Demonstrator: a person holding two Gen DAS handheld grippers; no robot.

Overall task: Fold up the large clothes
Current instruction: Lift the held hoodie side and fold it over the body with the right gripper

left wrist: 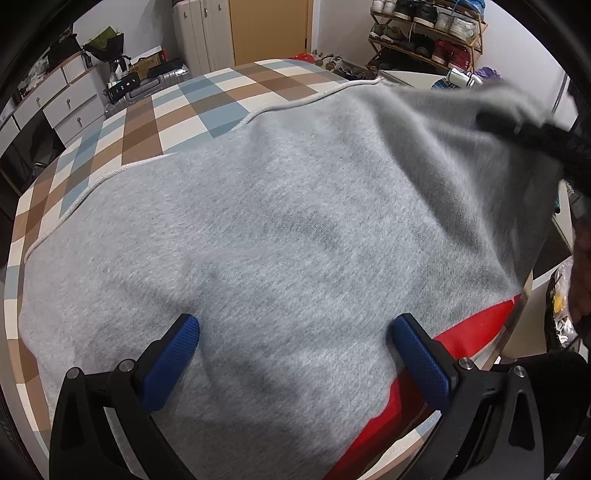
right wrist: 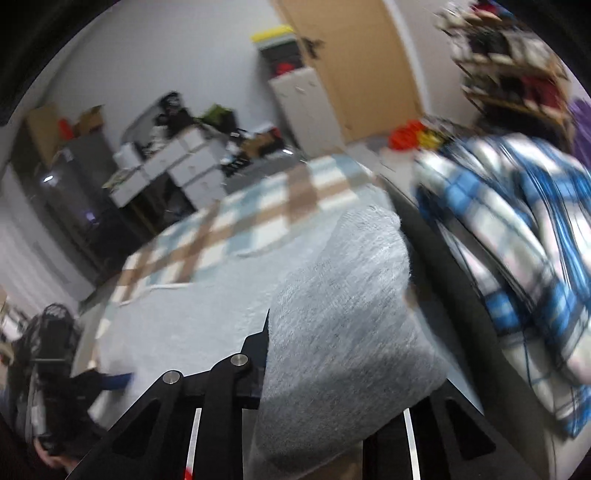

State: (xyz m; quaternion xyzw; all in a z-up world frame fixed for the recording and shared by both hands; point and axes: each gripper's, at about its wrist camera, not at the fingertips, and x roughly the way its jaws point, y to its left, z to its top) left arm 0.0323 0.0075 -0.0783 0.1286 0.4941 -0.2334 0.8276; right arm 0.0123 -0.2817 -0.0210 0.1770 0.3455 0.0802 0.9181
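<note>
A large grey sweatshirt (left wrist: 280,229) lies spread over the checked table top (left wrist: 207,103), inside-out fleece up, with a white seam along its far edge. My left gripper (left wrist: 295,328) is open, its blue pads resting on the cloth near the front edge. A red piece (left wrist: 476,328) shows under the grey cloth at the right. My right gripper (left wrist: 524,129) is seen at the upper right, shut on a lifted corner of the sweatshirt. In the blurred right wrist view the grey cloth (right wrist: 351,332) bunches between the jaws and hides the fingertips.
A blue and white plaid garment (right wrist: 517,236) lies heaped to the right of the table. A shoe rack (left wrist: 424,33), white drawers (left wrist: 70,103), a suitcase (left wrist: 155,83) and a wooden door (left wrist: 269,29) stand around the room.
</note>
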